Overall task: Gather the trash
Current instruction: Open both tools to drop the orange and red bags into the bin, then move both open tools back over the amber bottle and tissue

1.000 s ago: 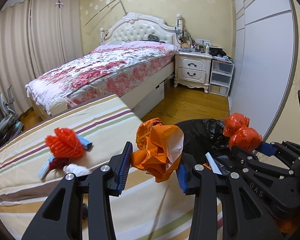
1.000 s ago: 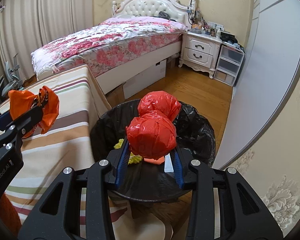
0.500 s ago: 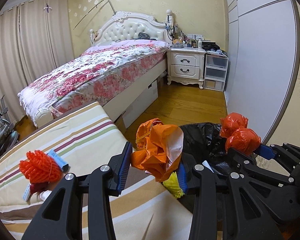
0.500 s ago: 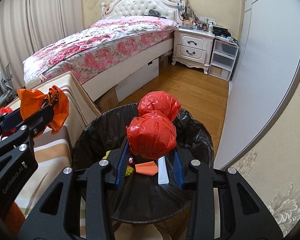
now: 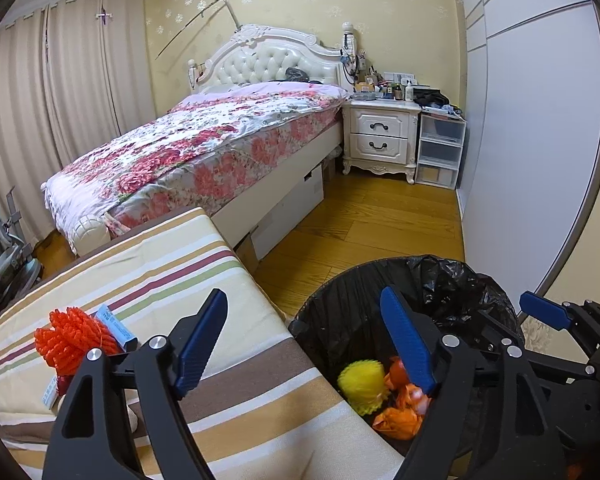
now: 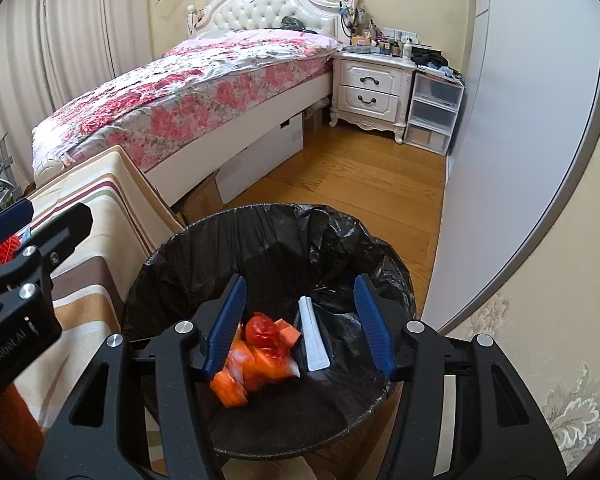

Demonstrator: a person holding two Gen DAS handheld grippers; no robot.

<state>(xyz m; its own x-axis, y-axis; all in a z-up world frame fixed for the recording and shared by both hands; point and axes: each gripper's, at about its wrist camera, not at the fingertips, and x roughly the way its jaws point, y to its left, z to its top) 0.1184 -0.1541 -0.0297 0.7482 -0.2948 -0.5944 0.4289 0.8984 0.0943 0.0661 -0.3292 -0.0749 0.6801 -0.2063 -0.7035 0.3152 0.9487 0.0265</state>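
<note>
- Your worktop (image 5: 228,408), under a striped cloth, carries the trash not yet collected: a red mesh ball (image 5: 74,340) with small wrappers (image 5: 116,326) beside it, near the left edge.
- The bin (image 6: 204,248), lined with a black bag, stands just beside the worktop's right end; in it lie orange and red bags (image 6: 260,354), a yellow ball (image 5: 362,386) and a white strip (image 6: 312,340).
- Your left gripper (image 5: 304,344) is spread wide and empty, straddling the worktop's edge and the bin's rim.
- Your right gripper (image 6: 300,324) hangs over the bin, also spread and empty.
- My read: a drop is done, so your next move is a reach left for the mesh ball; close on its bulk, since netting looks soft and may snag.
</note>
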